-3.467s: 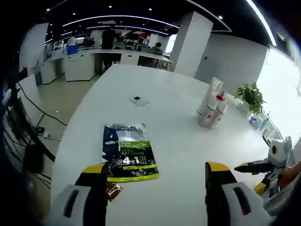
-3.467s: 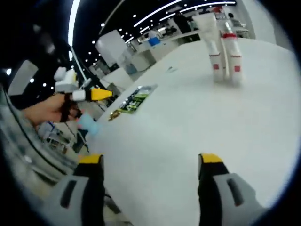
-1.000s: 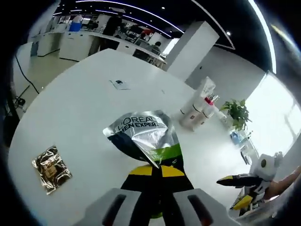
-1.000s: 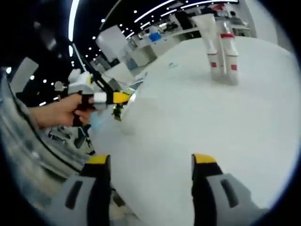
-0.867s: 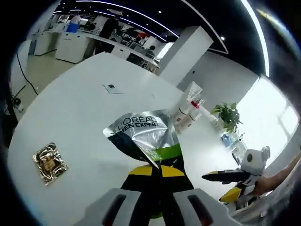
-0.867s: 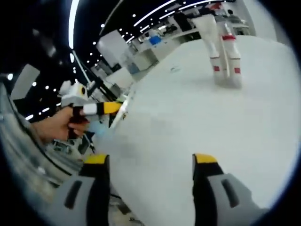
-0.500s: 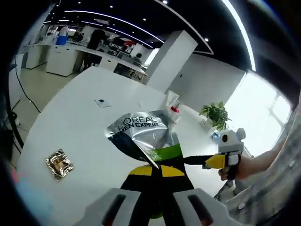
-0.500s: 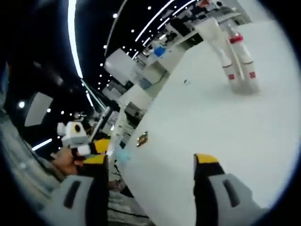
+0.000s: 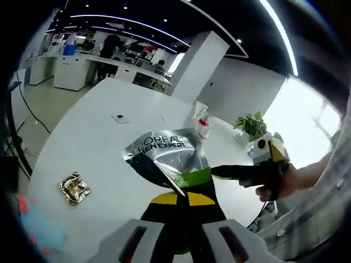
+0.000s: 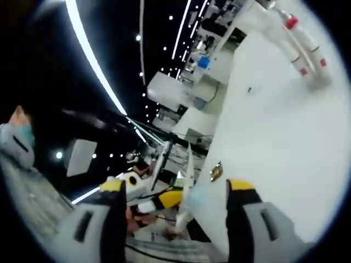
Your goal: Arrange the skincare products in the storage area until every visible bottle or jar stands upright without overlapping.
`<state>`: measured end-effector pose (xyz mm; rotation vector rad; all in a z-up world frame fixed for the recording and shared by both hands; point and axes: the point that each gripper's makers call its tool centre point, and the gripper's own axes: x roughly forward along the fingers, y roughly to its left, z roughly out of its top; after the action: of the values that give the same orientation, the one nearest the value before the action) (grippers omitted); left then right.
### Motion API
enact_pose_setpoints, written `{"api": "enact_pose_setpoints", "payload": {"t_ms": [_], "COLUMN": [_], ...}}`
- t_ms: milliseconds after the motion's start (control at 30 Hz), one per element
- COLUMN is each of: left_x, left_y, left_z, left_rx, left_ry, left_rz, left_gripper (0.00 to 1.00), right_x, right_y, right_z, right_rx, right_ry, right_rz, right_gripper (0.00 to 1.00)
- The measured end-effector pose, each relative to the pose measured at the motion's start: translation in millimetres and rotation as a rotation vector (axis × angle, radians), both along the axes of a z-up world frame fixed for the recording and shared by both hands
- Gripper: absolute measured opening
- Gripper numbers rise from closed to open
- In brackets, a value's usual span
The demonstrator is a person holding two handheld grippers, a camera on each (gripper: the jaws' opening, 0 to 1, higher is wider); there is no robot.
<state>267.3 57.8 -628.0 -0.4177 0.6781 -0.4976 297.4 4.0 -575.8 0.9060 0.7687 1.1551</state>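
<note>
Left gripper view: the left tool [image 9: 184, 198] has its jaws pressed together on the lower edge of a silver and green sachet [image 9: 167, 159]; the sachet's bottom is hidden behind the jaws. Its long axis runs away from the tool, printed top edge farthest out, lifted off the white worktop [image 9: 104, 148]. Ahead, beyond the sachet, white tubes with red caps [image 9: 201, 123] stand upright, partly cut off by the sachet's top corner. A small gold packet [image 9: 75, 188] lies flat on the worktop to the tool's left. The right tool [image 9: 230, 172], held in a hand [image 9: 277, 183], reaches in from the right, its tip near the sachet; contact cannot be made out.

Right gripper view: the right tool [image 10: 174, 192] has its jaws spread apart with nothing between them. The picture is steeply tilted and blurred; the tubes [image 10: 304, 46] sit far ahead on the worktop [image 10: 274, 137]. Surroundings: open office, strip ceiling lights.
</note>
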Motion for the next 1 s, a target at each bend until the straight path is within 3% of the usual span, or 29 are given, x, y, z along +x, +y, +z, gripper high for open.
{"api": "enact_pose_setpoints", "payload": {"t_ms": [333,633,1000], "left_x": [-6.9,-11.3,-15.6], "left_y": [-17.6,-18.5,-23.0], "left_z": [-2.3,-0.6,7.0], "left_rx": [0.017,0.028,0.091], "left_ry": [0.016,0.003,-0.033], "left_rz": [-0.102,-0.143,-0.215], "left_gripper": [0.01,0.01,0.01], "right_x": [-14.4,-15.1,-17.5], "right_y": [17.8,33.1,30.2], "right_z": [1.1,-5.6,-17.6], "right_rx": [0.009,-0.028,-0.078], "right_ry": [0.045,0.1,0.13], "right_rz": [0.056,0.096,0.09], "right_gripper": [0.68,0.54,0.31]}}
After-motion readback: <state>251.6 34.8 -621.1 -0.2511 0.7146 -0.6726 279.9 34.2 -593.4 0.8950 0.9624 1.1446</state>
